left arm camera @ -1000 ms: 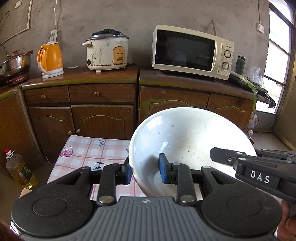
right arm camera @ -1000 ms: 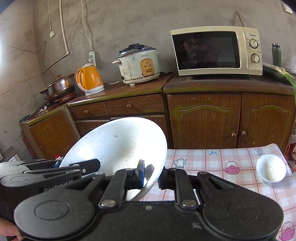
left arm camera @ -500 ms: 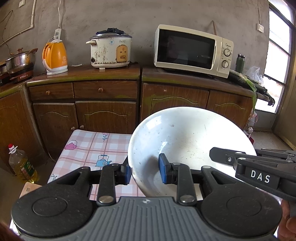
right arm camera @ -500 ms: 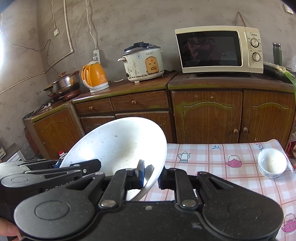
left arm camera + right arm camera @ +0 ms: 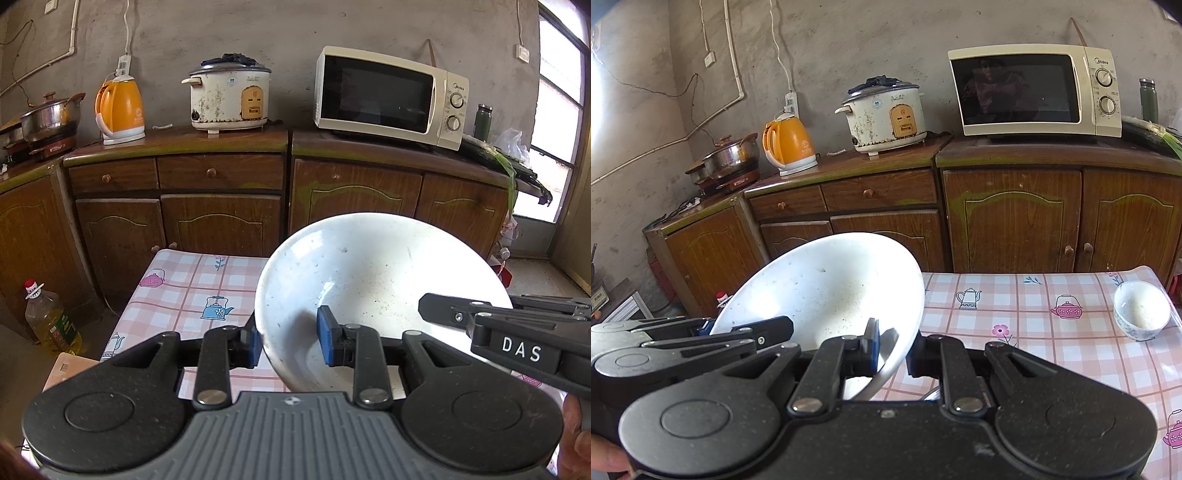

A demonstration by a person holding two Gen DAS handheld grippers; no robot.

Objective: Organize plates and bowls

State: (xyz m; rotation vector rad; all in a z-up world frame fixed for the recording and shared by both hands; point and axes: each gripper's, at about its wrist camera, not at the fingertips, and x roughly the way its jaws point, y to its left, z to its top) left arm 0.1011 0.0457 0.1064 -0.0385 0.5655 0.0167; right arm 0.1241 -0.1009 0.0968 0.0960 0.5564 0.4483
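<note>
A large white bowl (image 5: 373, 280) is held tilted in the air above the checked table (image 5: 192, 291) by both grippers. My left gripper (image 5: 286, 343) is shut on the bowl's left rim, one blue pad inside and one outside. My right gripper (image 5: 892, 350) is shut on the bowl's right rim; the bowl also shows in the right wrist view (image 5: 827, 291). Each gripper's body shows in the other's view. A small white bowl (image 5: 1141, 310) stands on the table (image 5: 1034, 314) at the far right.
Brown wooden cabinets (image 5: 221, 192) run behind the table, with an orange kettle (image 5: 120, 110), a rice cooker (image 5: 229, 98), a microwave (image 5: 388, 98) and a steel pot (image 5: 50, 116) on top. An oil bottle (image 5: 51, 321) stands on the floor at the left.
Both grippers and the large bowl have moved together a little to the left and back from the cabinets; more of the table shows. The grip has not changed.
</note>
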